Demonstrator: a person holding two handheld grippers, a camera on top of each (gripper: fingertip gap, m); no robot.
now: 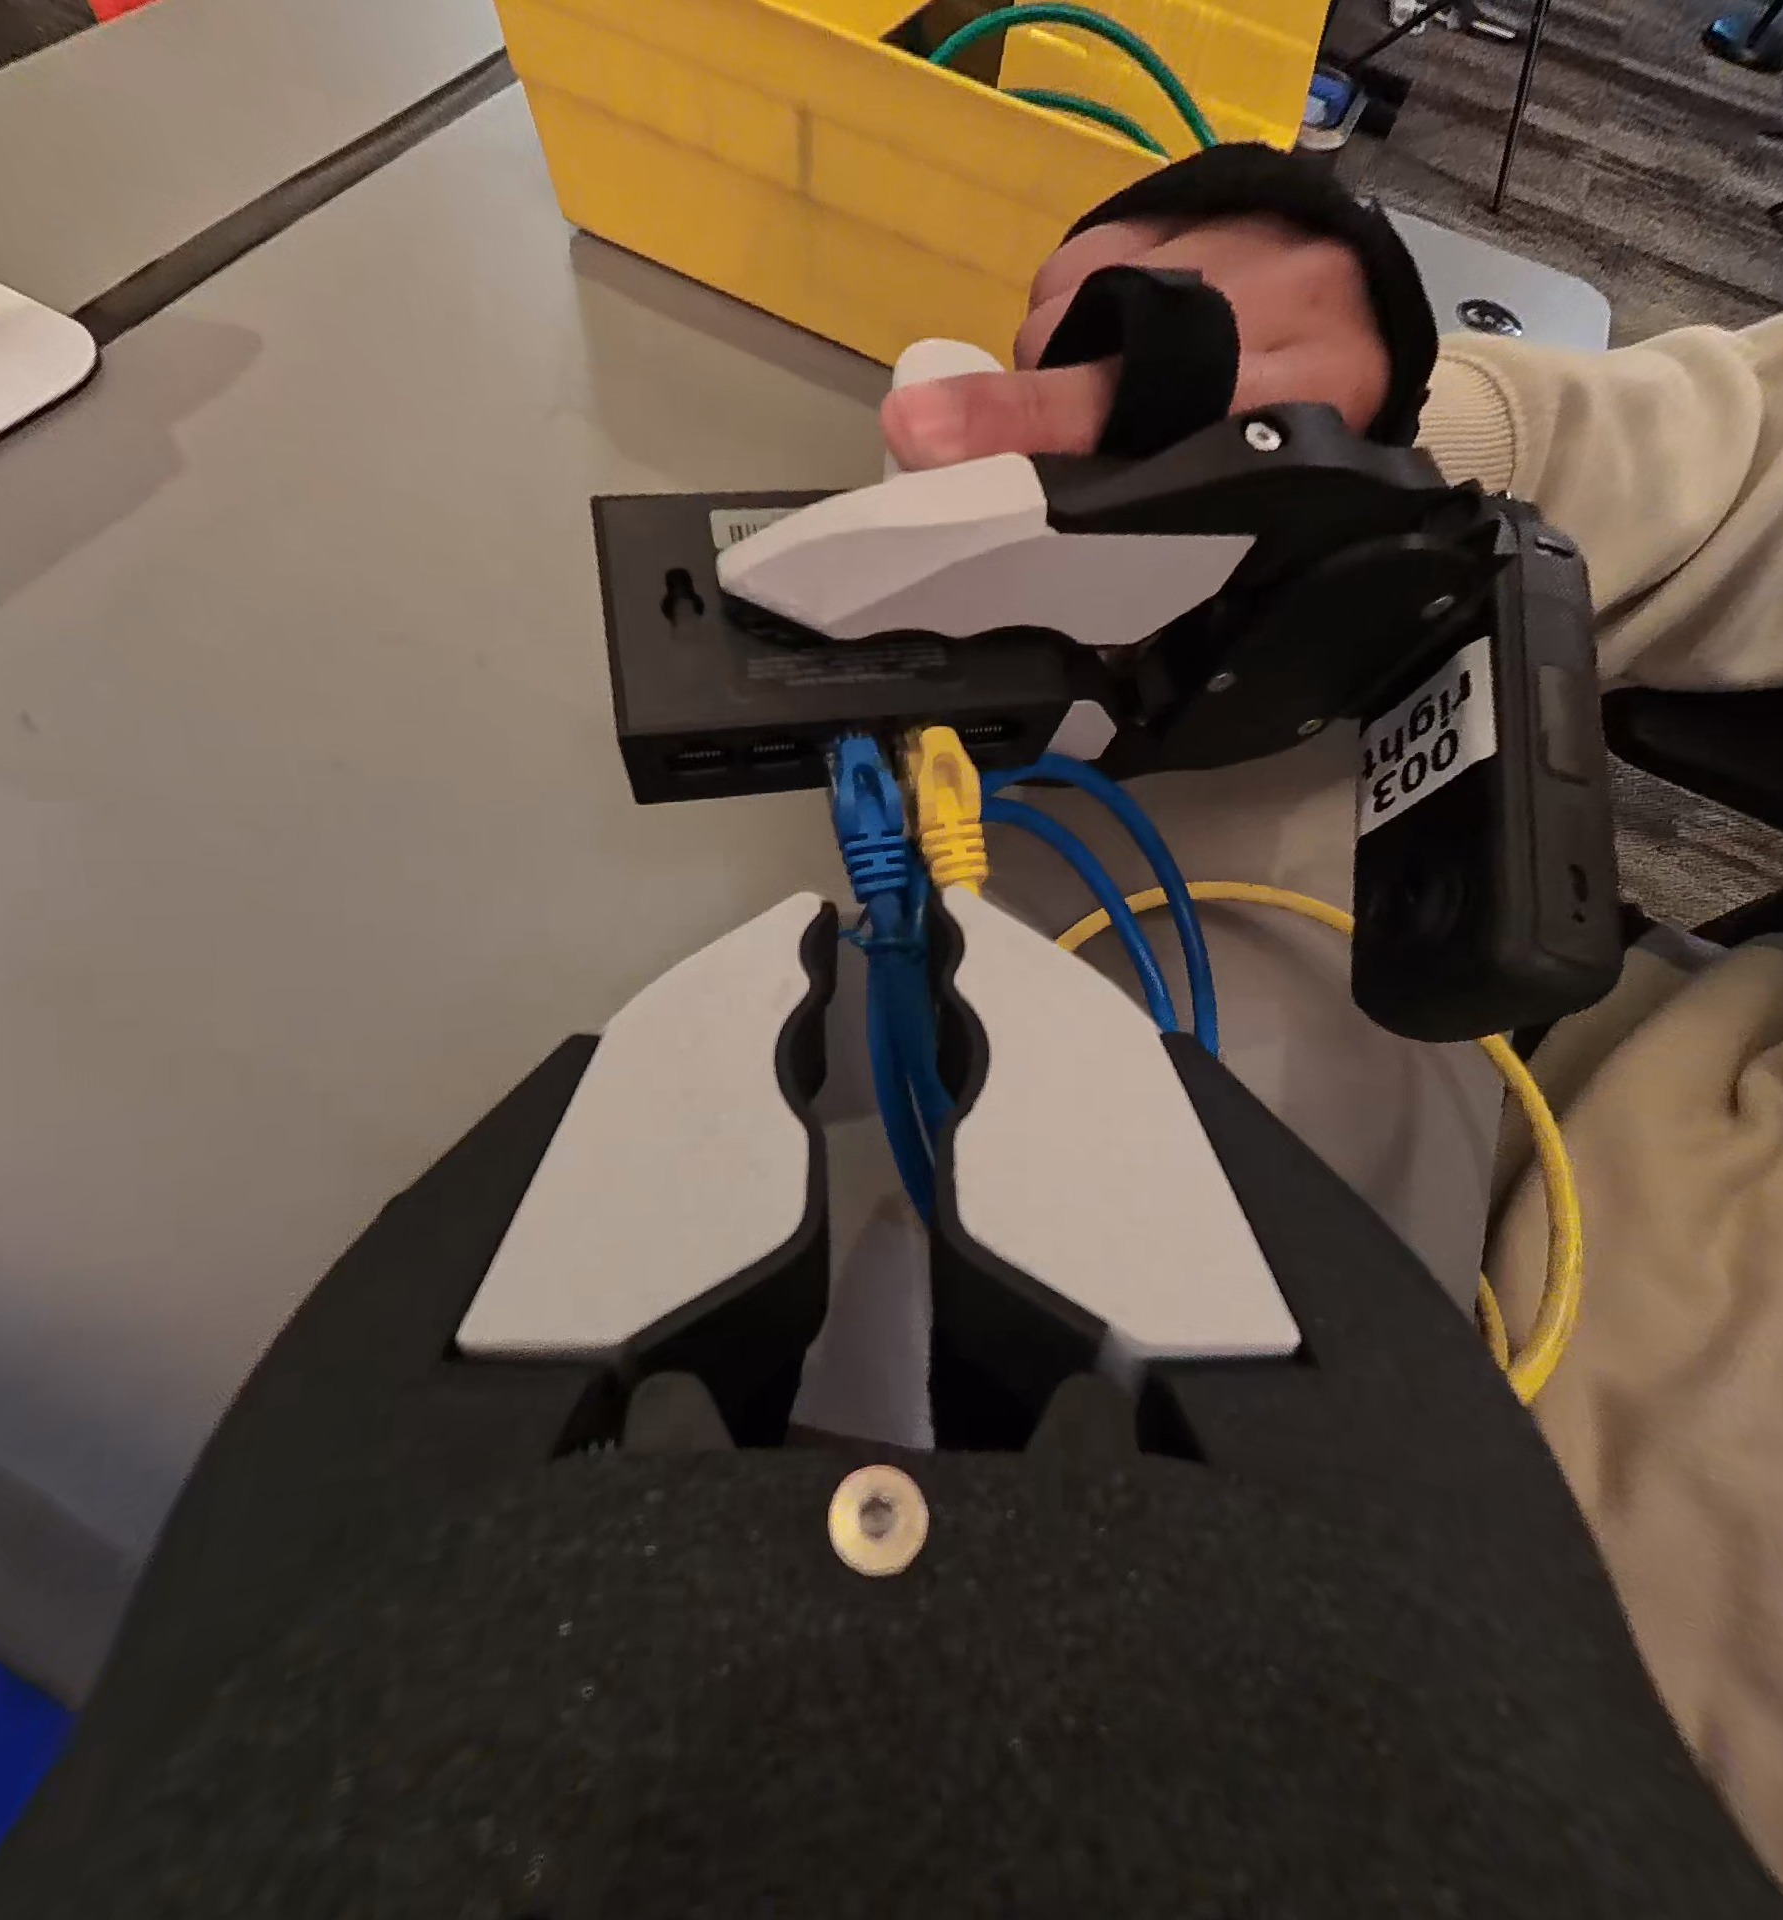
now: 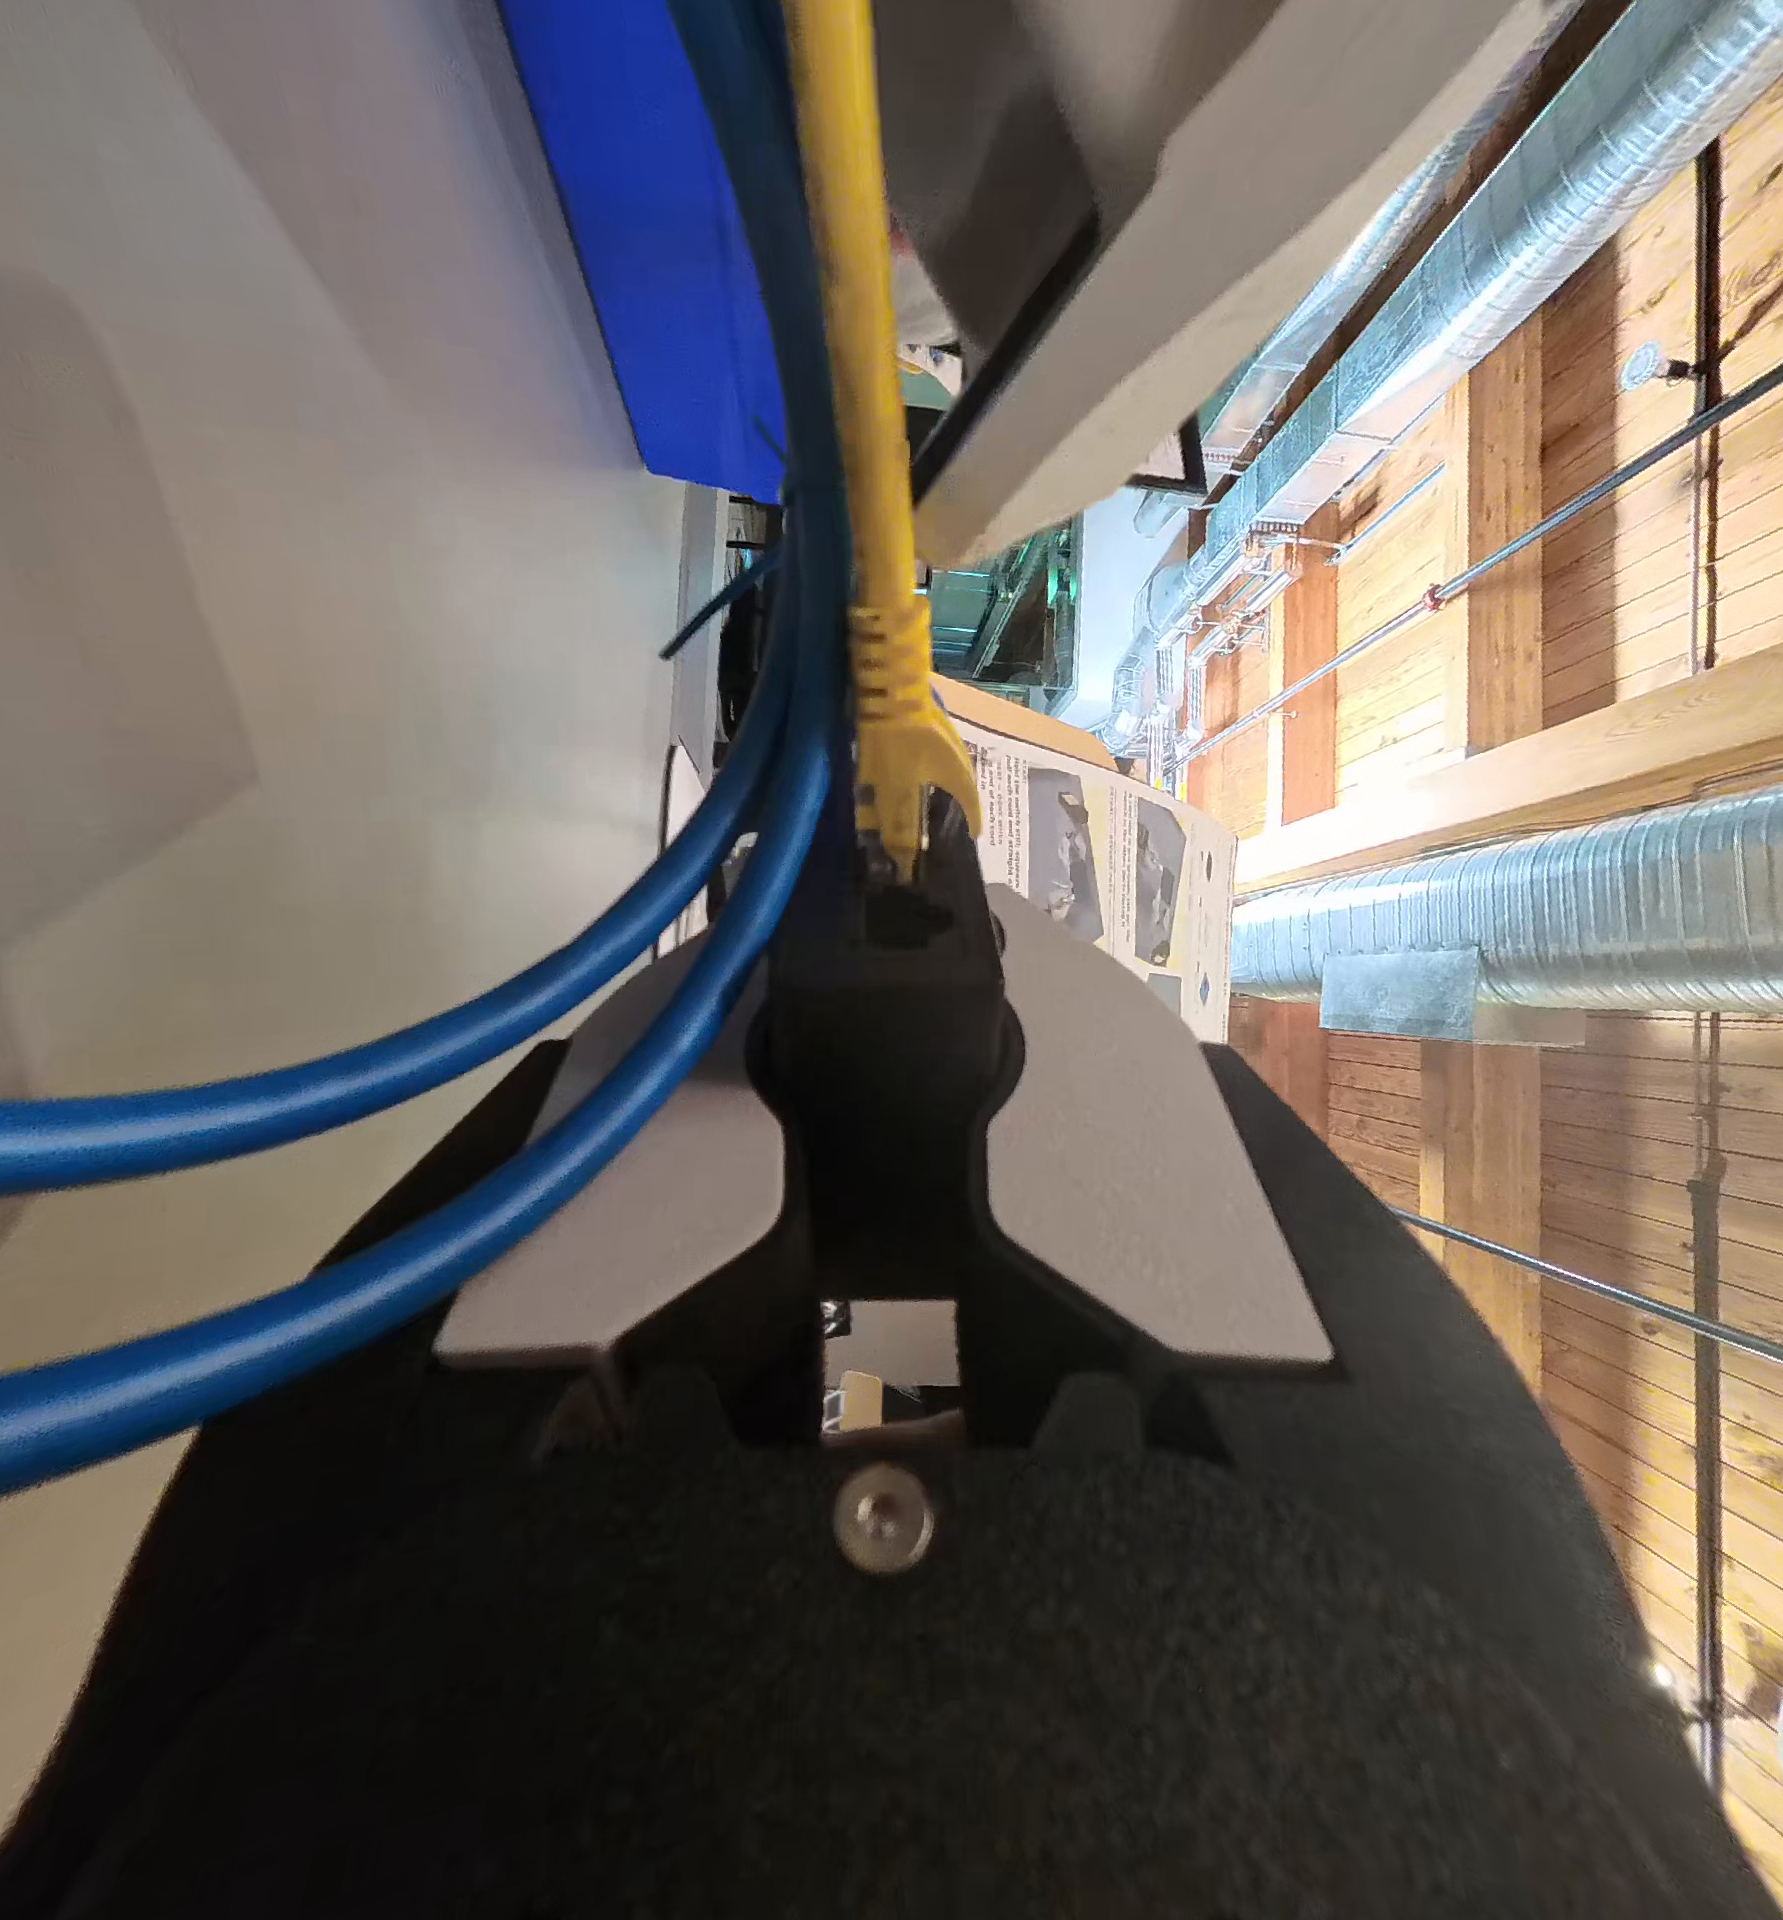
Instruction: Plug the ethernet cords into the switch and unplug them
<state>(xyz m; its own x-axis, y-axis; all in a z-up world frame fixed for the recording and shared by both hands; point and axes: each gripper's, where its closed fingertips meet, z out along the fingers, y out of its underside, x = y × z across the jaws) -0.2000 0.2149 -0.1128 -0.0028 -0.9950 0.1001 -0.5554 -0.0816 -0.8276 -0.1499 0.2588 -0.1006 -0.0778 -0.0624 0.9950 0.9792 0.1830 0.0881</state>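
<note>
Left gripper (image 1: 882, 925) jaws pinching blue cord (image 1: 892, 997), right gripper (image 1: 835, 644) jaws clamping switch (image 1: 679, 665) above table (image 1: 347, 623) edge.

A: Where does the switch (image 1: 835, 665) sit?
B: Mid-frame in the left wrist view, held above the bench (image 1: 295, 727), with the right gripper (image 1: 866, 582) reaching in from the right, one finger lying across its top.
A: And the cords?
B: Two plugs sit side by side in its near face; the left one's cord (image 1: 897, 1018) runs down between the left gripper (image 1: 882, 914) fingers.
A: Behind?
B: A bin (image 1: 814, 156) at upper centre, on the bench, with a cable (image 1: 1074, 62) in it.
</note>
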